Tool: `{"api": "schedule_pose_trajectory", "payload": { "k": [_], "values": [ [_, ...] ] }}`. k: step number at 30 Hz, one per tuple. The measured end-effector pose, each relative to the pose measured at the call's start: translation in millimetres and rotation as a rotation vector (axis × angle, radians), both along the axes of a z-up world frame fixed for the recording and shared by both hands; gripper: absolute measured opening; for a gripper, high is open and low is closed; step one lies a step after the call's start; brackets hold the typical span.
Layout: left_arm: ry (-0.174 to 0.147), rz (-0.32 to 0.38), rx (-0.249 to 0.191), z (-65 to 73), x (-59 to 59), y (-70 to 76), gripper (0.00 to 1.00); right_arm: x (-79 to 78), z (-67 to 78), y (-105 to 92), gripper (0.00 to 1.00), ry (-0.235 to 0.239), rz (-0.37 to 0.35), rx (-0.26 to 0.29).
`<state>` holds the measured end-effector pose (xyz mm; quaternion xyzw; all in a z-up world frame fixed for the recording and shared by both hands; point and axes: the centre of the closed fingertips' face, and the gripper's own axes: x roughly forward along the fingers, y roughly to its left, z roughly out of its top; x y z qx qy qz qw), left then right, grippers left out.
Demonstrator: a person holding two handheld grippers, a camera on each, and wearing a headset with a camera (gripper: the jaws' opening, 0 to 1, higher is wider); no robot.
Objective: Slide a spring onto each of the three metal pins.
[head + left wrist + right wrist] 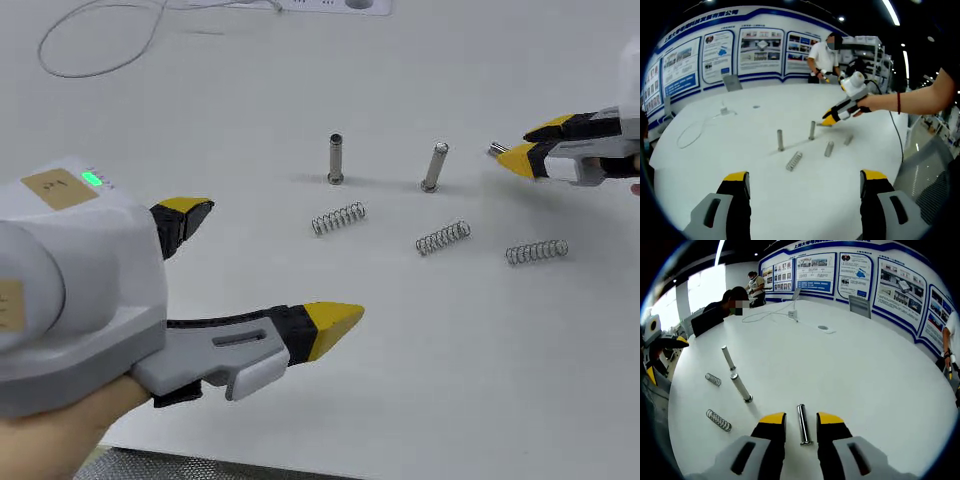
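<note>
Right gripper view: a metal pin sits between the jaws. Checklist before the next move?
1. Third pin centred between the right gripper jaws: ok.
2. Jaws clamped on that pin: cannot tell; thin gaps show on either side.
3. Left pin and middle pin standing on their bases: ok.
4. Springs within reach: ok; left spring, middle spring and right spring lie loose on the table.
5. A spring on any pin: not ok, none yet.
6. Left gripper open and empty, free to pick a spring: ok.
</note>
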<state>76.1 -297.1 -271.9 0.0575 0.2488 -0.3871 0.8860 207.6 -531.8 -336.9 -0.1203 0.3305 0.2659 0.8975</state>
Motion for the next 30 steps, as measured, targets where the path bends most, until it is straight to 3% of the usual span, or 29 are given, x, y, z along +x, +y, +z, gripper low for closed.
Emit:
{"api": "schedule_pose_trajectory", "payload": {
  "k": [12, 30],
  "values": [
    [0.009, -0.002, -0.001, -1.8, -0.2, 1.4, 0.91, 11.7, -8.8, 4.8, 0.17, 0.037, -0.003, 0.01],
    [0.002, -0.003, -0.018, 2.2, -0.6, 1.8, 0.89, 10.2, -15.1, 9.0, 0.09, 0.108, -0.004, 0.006]
  ]
}}
